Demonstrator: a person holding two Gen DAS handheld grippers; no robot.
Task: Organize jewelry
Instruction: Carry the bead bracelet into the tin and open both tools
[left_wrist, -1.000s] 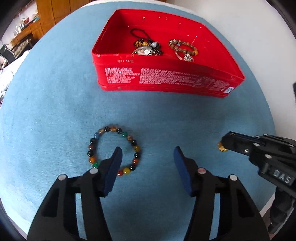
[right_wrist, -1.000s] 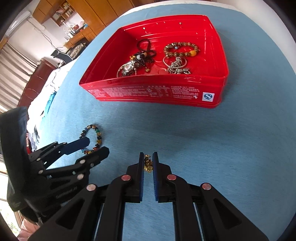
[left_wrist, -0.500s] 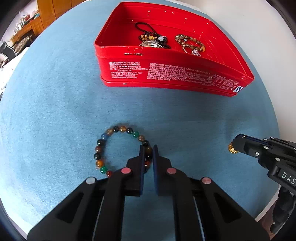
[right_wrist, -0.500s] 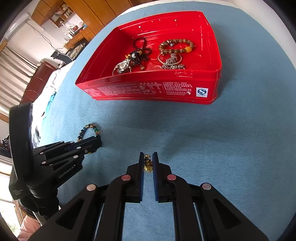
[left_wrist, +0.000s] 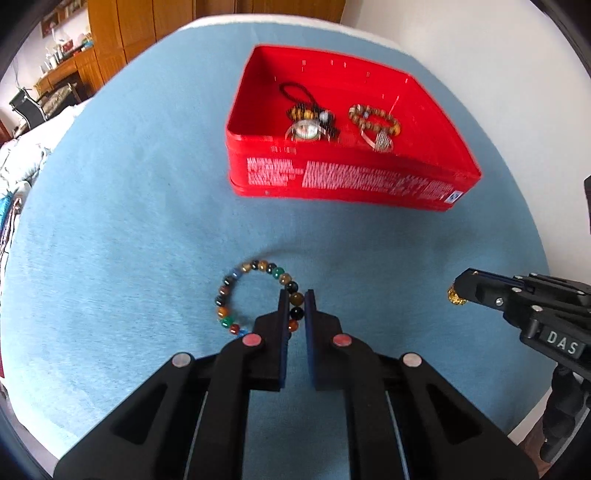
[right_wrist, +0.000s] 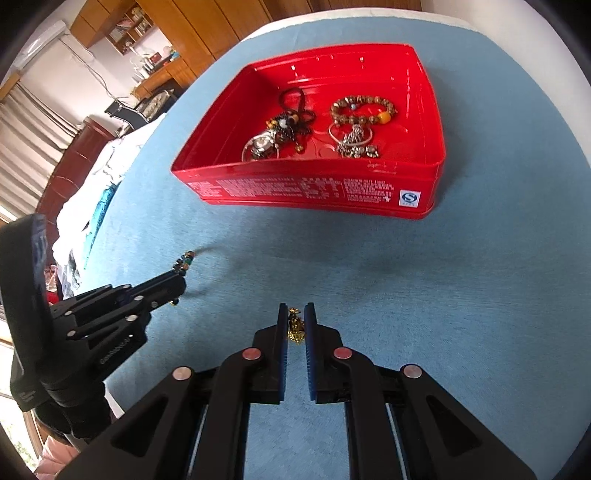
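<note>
My left gripper (left_wrist: 296, 301) clamped on multicolour bead bracelet (left_wrist: 236, 284), lifted off blue cloth (left_wrist: 110, 221), right gripper (right_wrist: 296, 314) pinching gold trinket (right_wrist: 295, 326), red tin (right_wrist: 314, 192) at 12 o'clock holding other jewelry.

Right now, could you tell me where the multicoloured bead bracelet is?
In the left wrist view, the bead bracelet is pinched at its right side in the left gripper, above the blue cloth and short of the red tin.
</note>
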